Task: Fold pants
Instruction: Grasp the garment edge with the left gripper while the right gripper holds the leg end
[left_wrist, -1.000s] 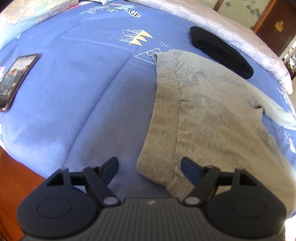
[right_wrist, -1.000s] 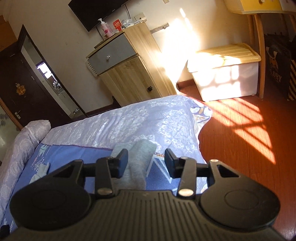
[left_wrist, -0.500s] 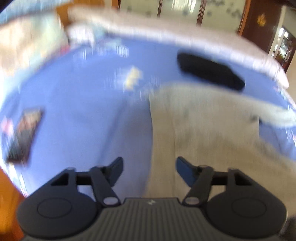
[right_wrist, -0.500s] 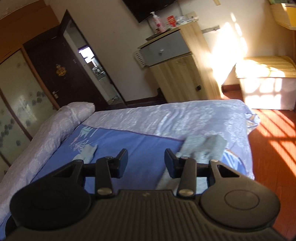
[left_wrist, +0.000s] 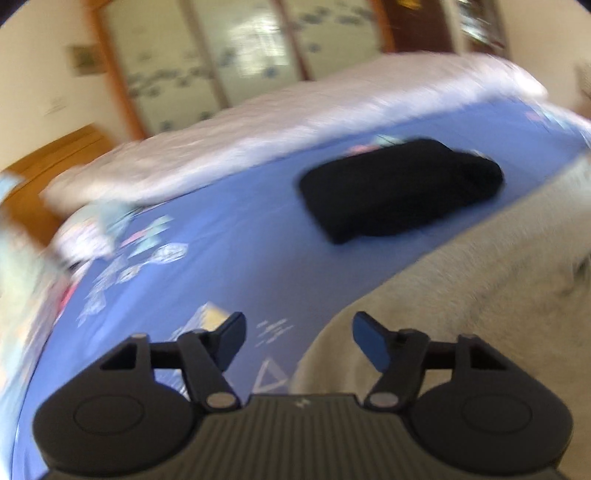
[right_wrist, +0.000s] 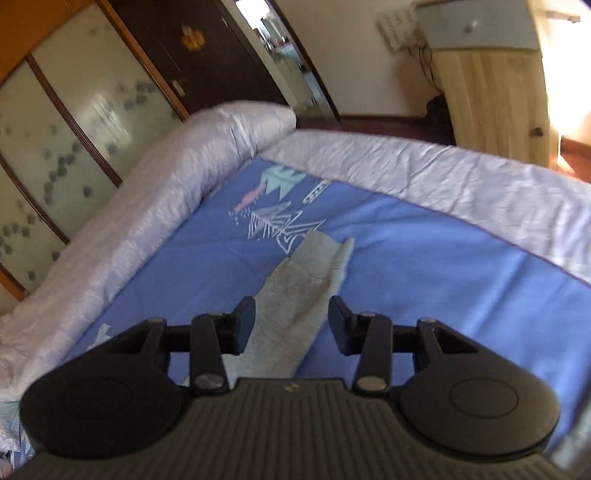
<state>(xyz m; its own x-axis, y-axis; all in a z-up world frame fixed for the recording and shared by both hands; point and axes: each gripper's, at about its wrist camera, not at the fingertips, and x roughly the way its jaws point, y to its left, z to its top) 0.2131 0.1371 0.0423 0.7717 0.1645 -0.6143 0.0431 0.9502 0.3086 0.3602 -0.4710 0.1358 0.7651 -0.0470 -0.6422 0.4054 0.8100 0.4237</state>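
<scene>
The grey pants (left_wrist: 480, 280) lie spread on the blue bedspread (left_wrist: 229, 251); the left wrist view, blurred, shows their top end at the lower right. My left gripper (left_wrist: 297, 341) hovers over the pants' edge, its jaws closing with no cloth pinched between them. In the right wrist view a grey pant leg (right_wrist: 299, 291) stretches away across the blue bedspread (right_wrist: 424, 266) to its cuff. My right gripper (right_wrist: 291, 323) hangs open above that leg, not touching it.
A folded black garment (left_wrist: 399, 192) rests on the bedspread beyond the pants. A pale quilt (right_wrist: 155, 184) borders the bed's far sides. Sliding wardrobe doors (right_wrist: 66, 122), a dark door and a wooden cabinet (right_wrist: 487, 74) stand behind.
Both grippers swung across the bed. The left view turned from the phone and waistband toward the black garment. The right view turned from the sunlit floor to the pant leg. The left jaws narrowed slightly.
</scene>
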